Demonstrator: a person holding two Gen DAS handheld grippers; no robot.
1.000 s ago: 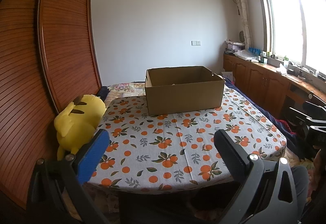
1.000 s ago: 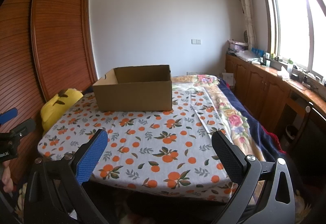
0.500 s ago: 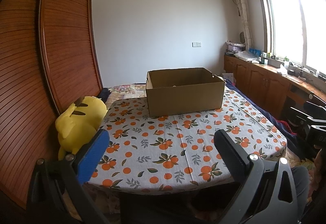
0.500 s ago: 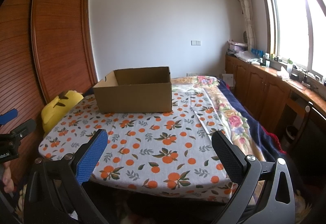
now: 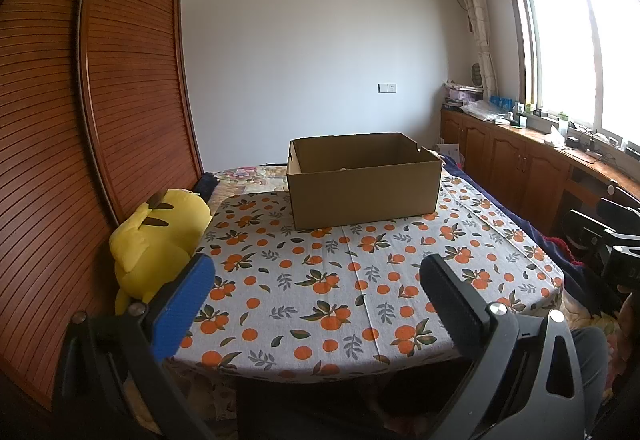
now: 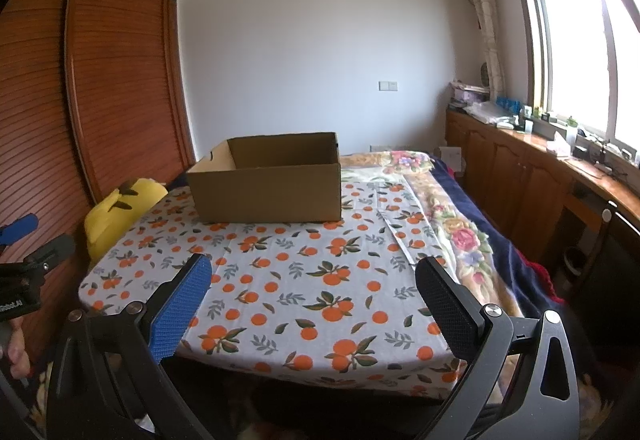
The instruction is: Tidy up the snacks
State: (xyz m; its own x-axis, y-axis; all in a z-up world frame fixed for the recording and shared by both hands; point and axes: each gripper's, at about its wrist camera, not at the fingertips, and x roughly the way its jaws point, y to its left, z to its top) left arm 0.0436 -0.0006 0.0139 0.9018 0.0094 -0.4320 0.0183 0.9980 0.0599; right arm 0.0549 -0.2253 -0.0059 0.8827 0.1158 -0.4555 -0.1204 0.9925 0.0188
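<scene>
Cardboard first: through my left wrist view, the open box (image 5: 362, 180) sits at the far end of the desk (image 5: 320, 280), on the orange-print cloth, well ahead of me. My left gripper (image 5: 312, 288) hangs at the near edge, jaws spread wide and holding nothing. A yellow plush toy (image 5: 156, 240) leans between the desk and the slatted wardrobe (image 5: 80, 120) on my left. Something pale peeks above the box's front wall, but I cannot tell if it is a snack.

Over to my right wrist view: same box (image 6: 266, 180), now ahead and slightly left, with the bed (image 6: 460, 224) and its floral quilt running off to the right. My right gripper (image 6: 312, 284) is wide open too, empty. No loose snacks show on the cloth from either side.

My read: nothing is in hand yet, so the job is barely begun. To do this step well, I would first look down into the box to find the snacks, keep both jaws open on the way in, and clear the cardboard rim.
</scene>
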